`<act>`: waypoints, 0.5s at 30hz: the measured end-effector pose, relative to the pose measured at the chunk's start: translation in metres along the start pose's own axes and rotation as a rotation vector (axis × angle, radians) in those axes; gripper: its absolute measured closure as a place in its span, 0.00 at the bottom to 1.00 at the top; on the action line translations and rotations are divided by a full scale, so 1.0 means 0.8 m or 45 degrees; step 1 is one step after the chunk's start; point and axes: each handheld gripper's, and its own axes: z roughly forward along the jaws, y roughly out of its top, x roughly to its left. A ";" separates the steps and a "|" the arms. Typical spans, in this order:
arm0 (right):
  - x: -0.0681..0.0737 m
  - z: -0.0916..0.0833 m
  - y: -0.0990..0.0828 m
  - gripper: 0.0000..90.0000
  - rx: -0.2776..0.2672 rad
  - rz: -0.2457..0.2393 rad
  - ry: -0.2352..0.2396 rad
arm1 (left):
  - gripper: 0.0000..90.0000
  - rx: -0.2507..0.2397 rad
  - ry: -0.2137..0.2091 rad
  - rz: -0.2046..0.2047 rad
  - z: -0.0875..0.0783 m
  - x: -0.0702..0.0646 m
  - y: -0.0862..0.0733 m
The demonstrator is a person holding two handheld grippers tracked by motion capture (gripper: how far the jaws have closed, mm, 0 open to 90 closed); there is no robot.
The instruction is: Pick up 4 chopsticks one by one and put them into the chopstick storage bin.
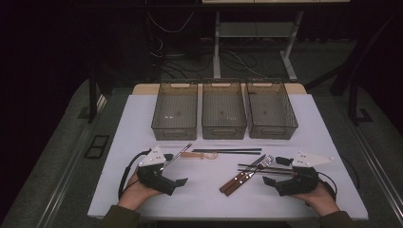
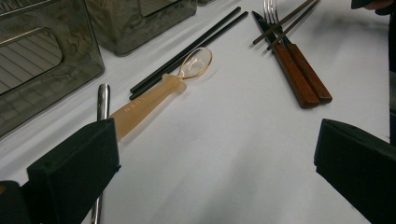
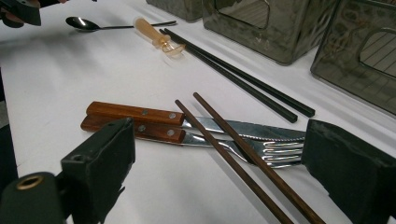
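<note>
- Both grippers rest at the near edge of the white table (image 1: 142,199), one in each hand: the left gripper (image 1: 177,184) at the near left, the right gripper (image 1: 267,182) at the near right. Each has its jaws spread wide with nothing between them.
- Cutlery lies in a loose row between the grippers and three grey bins (image 1: 223,114) at the far side, and sorting it into the bins looks like the work in hand.
- Just ahead of the right gripper lie a knife (image 3: 140,112) and a fork (image 3: 196,137) with wooden handles, side by side and touching; a pair of brown chopsticks (image 3: 233,154) lies across their metal ends.
- A clear plastic spoon (image 2: 154,95) and a metal spoon (image 3: 84,22) lie just ahead of the left gripper, with black chopsticks (image 2: 187,51) beyond them, nearer the bins.
- To do the pick well, I would lift the brown chopsticks first, since they sit on top; closing on both at mid-length should keep them from swinging.
- The spoon handles are clear of their neighbours and look like an easy grip for the left gripper.
- Open table lies between the two groups and along the near edge; the bins stand close together with open tops, so coming down from above seems safest.
</note>
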 end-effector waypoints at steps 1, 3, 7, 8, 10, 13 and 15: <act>0.000 0.000 0.000 0.11 0.001 0.000 0.003 | 0.00 0.004 0.001 -0.002 0.000 0.000 0.000; 0.000 -0.001 0.000 0.11 -0.001 0.000 0.008 | 0.00 0.008 -0.001 0.005 0.000 -0.001 0.000; -0.002 -0.002 0.001 0.11 0.004 0.000 0.010 | 0.00 0.004 -0.010 -0.022 0.000 -0.001 0.000; -0.002 -0.002 0.001 0.11 0.012 0.005 0.011 | 0.00 0.003 -0.011 -0.031 0.000 0.000 0.000; -0.003 -0.004 0.002 0.11 0.036 -0.006 0.009 | 0.00 0.006 -0.012 -0.029 0.001 0.000 0.001; -0.007 -0.008 0.006 0.11 0.037 -0.013 -0.004 | 0.00 0.006 -0.008 -0.024 0.001 -0.002 0.002; -0.010 -0.010 0.008 0.11 0.036 -0.004 -0.008 | 0.00 0.012 -0.001 -0.019 0.000 -0.002 0.000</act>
